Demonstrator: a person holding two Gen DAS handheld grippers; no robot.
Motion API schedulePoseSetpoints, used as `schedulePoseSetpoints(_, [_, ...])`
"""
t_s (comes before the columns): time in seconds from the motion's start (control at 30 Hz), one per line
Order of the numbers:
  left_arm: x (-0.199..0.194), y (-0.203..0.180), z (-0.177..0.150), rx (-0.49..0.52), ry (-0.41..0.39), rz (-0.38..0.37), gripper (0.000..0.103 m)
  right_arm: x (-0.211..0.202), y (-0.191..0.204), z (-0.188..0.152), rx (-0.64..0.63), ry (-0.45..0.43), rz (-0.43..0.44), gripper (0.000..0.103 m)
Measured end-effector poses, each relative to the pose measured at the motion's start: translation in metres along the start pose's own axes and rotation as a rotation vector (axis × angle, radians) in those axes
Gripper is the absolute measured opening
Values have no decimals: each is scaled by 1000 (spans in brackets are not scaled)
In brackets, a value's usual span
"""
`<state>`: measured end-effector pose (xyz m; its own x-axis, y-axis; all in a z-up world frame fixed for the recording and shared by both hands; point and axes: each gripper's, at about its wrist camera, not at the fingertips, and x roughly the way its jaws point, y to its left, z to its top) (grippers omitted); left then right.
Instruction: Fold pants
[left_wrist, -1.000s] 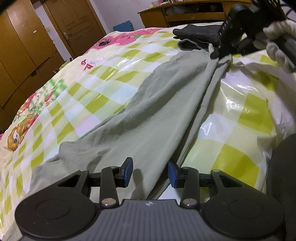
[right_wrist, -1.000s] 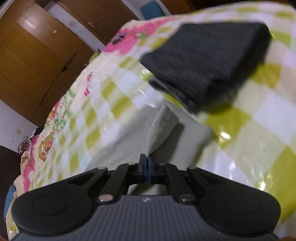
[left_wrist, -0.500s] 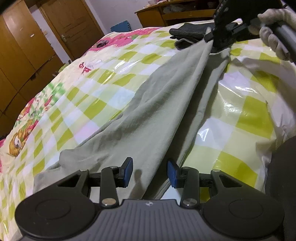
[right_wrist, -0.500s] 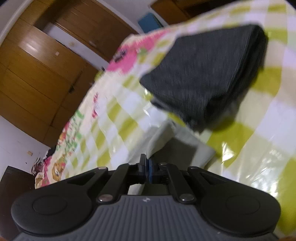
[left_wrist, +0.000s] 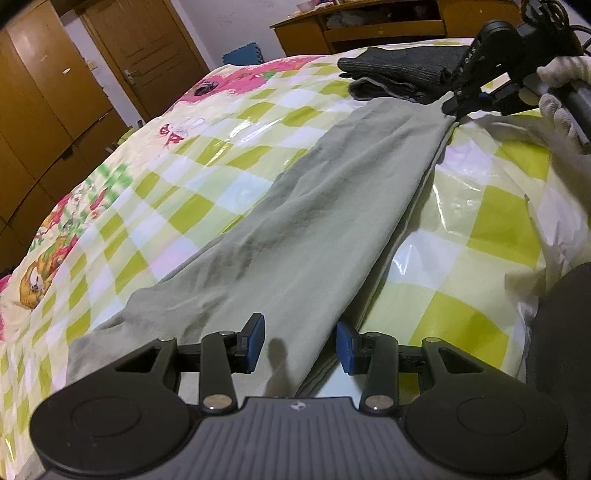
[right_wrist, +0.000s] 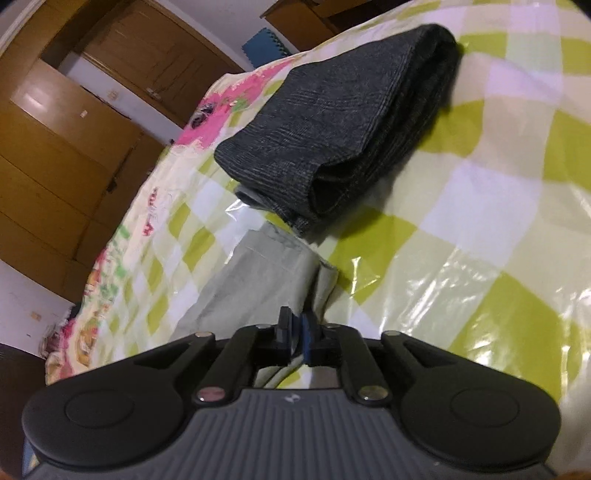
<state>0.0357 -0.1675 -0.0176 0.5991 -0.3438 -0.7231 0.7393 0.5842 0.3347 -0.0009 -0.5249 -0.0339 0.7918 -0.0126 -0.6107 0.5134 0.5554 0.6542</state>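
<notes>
The grey-green pants (left_wrist: 325, 221) lie stretched lengthwise on the checked bed cover (left_wrist: 207, 162), one leg folded over the other. My left gripper (left_wrist: 300, 345) is open just above the near end of the pants, its jaws either side of the folded edge. My right gripper (right_wrist: 295, 332) is shut on the far end of the pants (right_wrist: 258, 280). It also shows in the left wrist view (left_wrist: 456, 109), held by a white-gloved hand, pinching the cloth near the bed surface.
A folded dark grey garment (right_wrist: 340, 125) lies just beyond the far end of the pants, also seen in the left wrist view (left_wrist: 399, 70). Wooden wardrobes (left_wrist: 44, 96) and a door (left_wrist: 147, 48) stand to the left, a wooden desk (left_wrist: 369, 29) behind the bed.
My right gripper has lowered the far end of the pants back toward the bed, and the cloth now lies flatter. My left gripper has stayed open in place.
</notes>
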Motion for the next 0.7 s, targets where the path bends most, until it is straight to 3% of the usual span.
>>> schedulePoseSetpoints(0.23, [-11, 7, -18, -29, 4, 8, 59, -4, -7, -10, 55, -2, 20, 35])
schedulePoseSetpoints(0.47, [-13, 7, -17, -38, -2, 3, 59, 8, -3, -6, 67, 6, 19, 40])
schedulePoseSetpoints(0.7, [-8, 8, -14, -45, -2, -3, 60, 17, 1, -10, 68, 10, 71, 43])
